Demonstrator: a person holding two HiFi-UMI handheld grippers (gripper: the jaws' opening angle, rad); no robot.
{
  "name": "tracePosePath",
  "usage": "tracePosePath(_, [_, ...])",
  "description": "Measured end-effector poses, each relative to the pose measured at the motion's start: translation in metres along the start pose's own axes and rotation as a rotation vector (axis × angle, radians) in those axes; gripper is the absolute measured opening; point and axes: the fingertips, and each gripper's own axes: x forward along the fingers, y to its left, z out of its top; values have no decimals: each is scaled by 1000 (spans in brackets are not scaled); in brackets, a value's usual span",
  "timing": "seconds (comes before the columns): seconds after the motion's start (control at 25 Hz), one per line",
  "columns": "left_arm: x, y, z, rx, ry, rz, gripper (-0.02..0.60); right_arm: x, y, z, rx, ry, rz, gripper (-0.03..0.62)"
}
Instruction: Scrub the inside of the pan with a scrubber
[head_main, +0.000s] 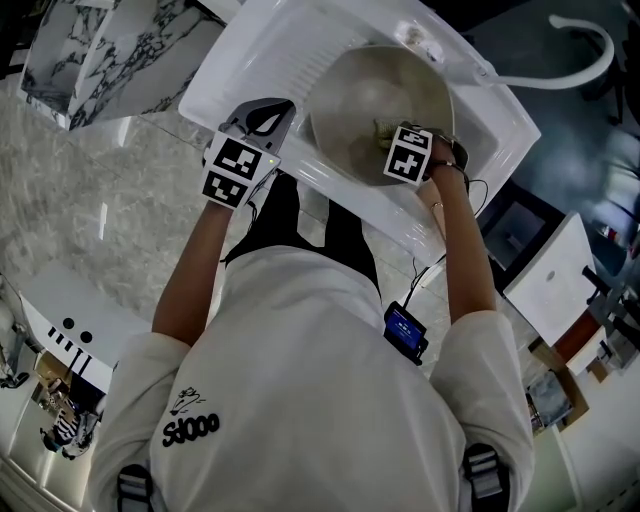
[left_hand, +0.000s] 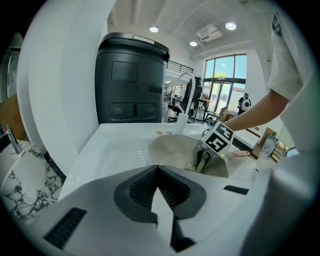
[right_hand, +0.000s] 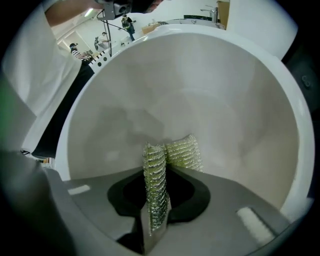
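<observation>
A round, pale grey pan (head_main: 365, 85) sits in the white sink (head_main: 250, 60). My right gripper (head_main: 392, 138) reaches down into the pan, shut on a silvery-green mesh scrubber (head_main: 383, 128). In the right gripper view the scrubber (right_hand: 183, 152) is pinched between the jaws of the right gripper (right_hand: 156, 167) and presses on the pan's inner wall (right_hand: 210, 85). My left gripper (head_main: 272, 118) hovers over the sink's near rim, just left of the pan, jaws shut with nothing between them. From the left gripper (left_hand: 159, 169), the pan (left_hand: 170, 149) and right gripper (left_hand: 202, 161) lie ahead.
A white curved faucet (head_main: 585, 40) stands at the sink's far right. A marble-patterned counter (head_main: 100, 50) lies to the sink's left. A tall dark bin (left_hand: 131, 80) stands behind the sink. A small device with a blue screen (head_main: 405, 330) hangs at the person's waist.
</observation>
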Motion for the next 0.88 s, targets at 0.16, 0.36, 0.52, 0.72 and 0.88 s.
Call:
tracePosePath(0.16, [-2, 4, -2, -3, 4, 1, 6, -4, -38, -7, 111, -30, -120, 77])
tracePosePath(0.36, [-4, 6, -4, -3, 9, -3, 6, -10, -74, 4, 206, -80, -257, 78])
tracePosePath(0.52, [-5, 8, -7, -2, 13, -5, 6, -14, -88, 23, 245, -128, -314, 78])
tracePosePath(0.72, [-9, 10, -8, -4, 14, -4, 5, -15, -86, 40, 208, -151, -332, 78])
tracePosePath(0.88, [-13, 10, -11, -6, 10, -8, 5, -13, -65, 55, 173, -169, -287, 78])
